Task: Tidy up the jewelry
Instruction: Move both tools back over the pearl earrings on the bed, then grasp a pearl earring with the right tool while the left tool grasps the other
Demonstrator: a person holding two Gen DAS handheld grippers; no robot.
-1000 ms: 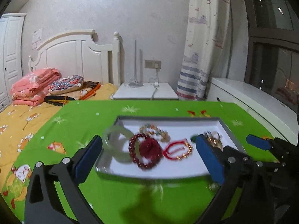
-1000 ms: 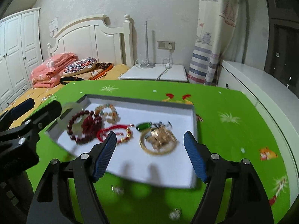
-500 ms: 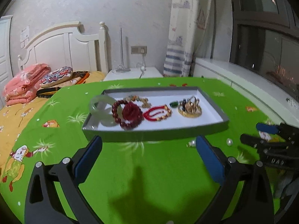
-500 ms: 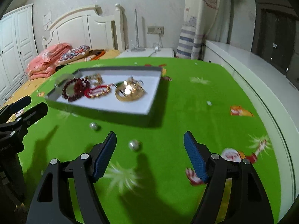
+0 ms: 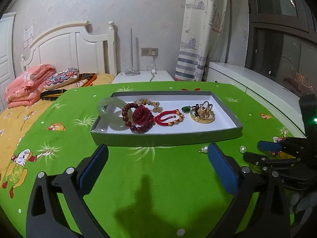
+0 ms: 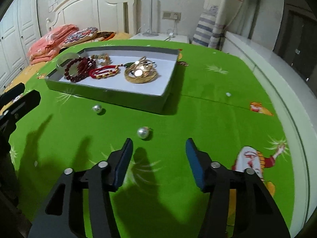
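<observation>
A grey tray (image 5: 164, 136) (image 6: 105, 93) with a white floor holds a pale jade bangle (image 5: 108, 110), a dark red bead bracelet with a rose (image 5: 138, 117) (image 6: 79, 67), a red cord bracelet (image 5: 169, 117) (image 6: 104, 72) and gold rings (image 5: 203, 113) (image 6: 140, 72). Two loose pearls lie on the green cloth in front of the tray: one (image 5: 205, 149) (image 6: 97, 108) and another (image 5: 242, 149) (image 6: 142, 133). My left gripper (image 5: 157, 166) is open and empty, low before the tray. My right gripper (image 6: 157, 158) is open and empty, just behind the nearer pearl.
The round table has a green cartoon cloth (image 5: 138, 178) with its edge at right (image 6: 297, 138). A bed with folded pink bedding (image 5: 25, 83) lies to the left. A white nightstand (image 5: 142, 75) and a curtain (image 5: 198, 39) stand behind. The right gripper also shows in the left wrist view (image 5: 263, 149).
Both grippers have pulled back from over the tray and dropped low toward the cloth. The right gripper's view has swung onto the two loose pearls, now close in front of it.
</observation>
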